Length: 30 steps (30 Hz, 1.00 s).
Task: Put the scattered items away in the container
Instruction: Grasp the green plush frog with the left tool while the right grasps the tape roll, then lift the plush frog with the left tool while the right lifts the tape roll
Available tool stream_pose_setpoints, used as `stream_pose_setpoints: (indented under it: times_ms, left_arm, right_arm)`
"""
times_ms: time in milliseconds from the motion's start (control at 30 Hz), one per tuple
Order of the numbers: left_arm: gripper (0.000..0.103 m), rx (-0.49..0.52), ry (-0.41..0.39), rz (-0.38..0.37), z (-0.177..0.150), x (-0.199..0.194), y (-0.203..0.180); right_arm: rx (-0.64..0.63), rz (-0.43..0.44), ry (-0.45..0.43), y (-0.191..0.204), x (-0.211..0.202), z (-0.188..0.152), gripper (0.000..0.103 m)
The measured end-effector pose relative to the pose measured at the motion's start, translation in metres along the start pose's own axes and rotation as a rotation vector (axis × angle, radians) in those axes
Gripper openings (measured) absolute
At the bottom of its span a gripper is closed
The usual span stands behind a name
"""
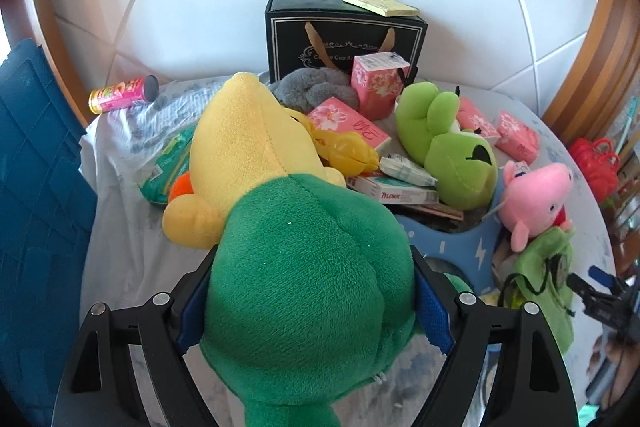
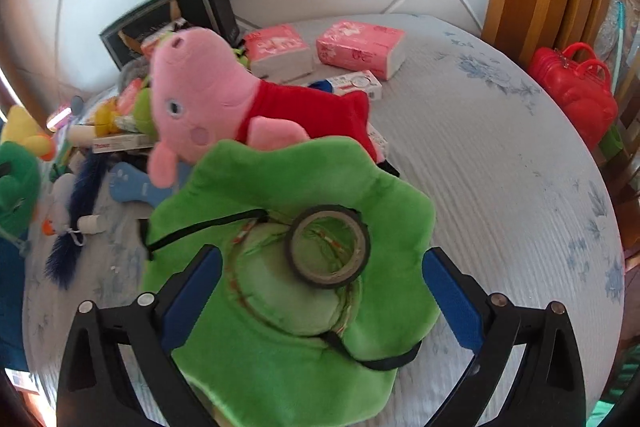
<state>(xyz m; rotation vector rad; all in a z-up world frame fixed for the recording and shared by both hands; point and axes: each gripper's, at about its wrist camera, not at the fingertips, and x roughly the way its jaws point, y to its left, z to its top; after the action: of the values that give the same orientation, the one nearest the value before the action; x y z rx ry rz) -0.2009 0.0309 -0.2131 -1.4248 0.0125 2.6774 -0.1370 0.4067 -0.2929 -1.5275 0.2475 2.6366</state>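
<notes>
The left gripper [image 1: 312,291] is clamped on a plush toy [image 1: 296,267] with a green body and yellow head, its blue pads pressed into the green fabric on both sides, the toy's head pointing toward the blue basket [image 1: 460,243] heaped with things: a green frog plush [image 1: 444,143], pink tissue packs [image 1: 348,123], a white medicine box [image 1: 394,191]. A black gift box [image 1: 344,39] stands behind, against the white wall. The right gripper [image 2: 320,275] hangs wide open over a flat green plush pouch [image 2: 288,267] lying on the bedspread [image 2: 500,167], a roll of tape [image 2: 328,245] resting on top. A pink pig plush [image 2: 224,103] in a red dress lies just beyond, touching the pouch's far edge.
</notes>
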Motion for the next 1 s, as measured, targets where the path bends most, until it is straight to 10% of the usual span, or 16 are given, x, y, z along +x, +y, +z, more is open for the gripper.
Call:
stream_pose_setpoints:
  times_ms: [367,1000]
  left_arm:
    - [0.086,-0.023,-0.013,-0.004,-0.013,-0.025,0.003]
    - [0.086,-0.064,-0.084,-0.037,-0.011,-0.088,0.02]
  right_arm:
    - [-0.023,0.026,0.055,0.0,0.026,0.001,0.056]
    - [-0.098,-0.03,-0.038,0.028,-0.06,0.01,0.056]
